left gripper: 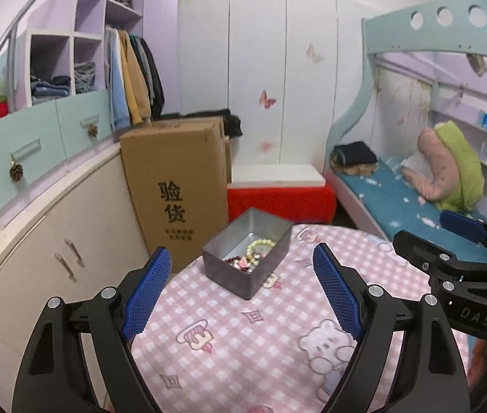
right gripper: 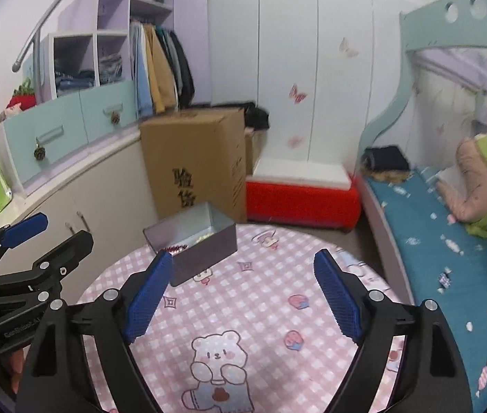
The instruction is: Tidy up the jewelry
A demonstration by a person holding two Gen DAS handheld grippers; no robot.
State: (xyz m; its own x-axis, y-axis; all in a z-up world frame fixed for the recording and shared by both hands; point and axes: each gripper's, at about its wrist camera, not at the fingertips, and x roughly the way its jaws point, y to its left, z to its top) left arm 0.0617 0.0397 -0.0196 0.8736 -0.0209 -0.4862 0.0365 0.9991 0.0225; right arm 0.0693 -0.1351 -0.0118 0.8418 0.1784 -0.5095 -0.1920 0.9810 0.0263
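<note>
A grey metal box (left gripper: 243, 280) stands on the far side of a round table with a pink checked cloth (left gripper: 243, 351). Inside it lie a pale bead bracelet (left gripper: 260, 245) and dark red and pink jewelry (left gripper: 238, 261). The box also shows in the right wrist view (right gripper: 205, 251), with jewelry (right gripper: 188, 244) just visible over its rim. My left gripper (left gripper: 241, 292) is open and empty, hovering above the cloth just short of the box. My right gripper (right gripper: 243, 294) is open and empty, to the right of the box. Each gripper shows at the edge of the other's view.
A tall cardboard box (left gripper: 174, 189) stands behind the table next to low cabinets (left gripper: 57, 241). A red and white bench (left gripper: 279, 192) sits at the back. A bunk bed with a blue mattress (right gripper: 450, 275) runs along the right.
</note>
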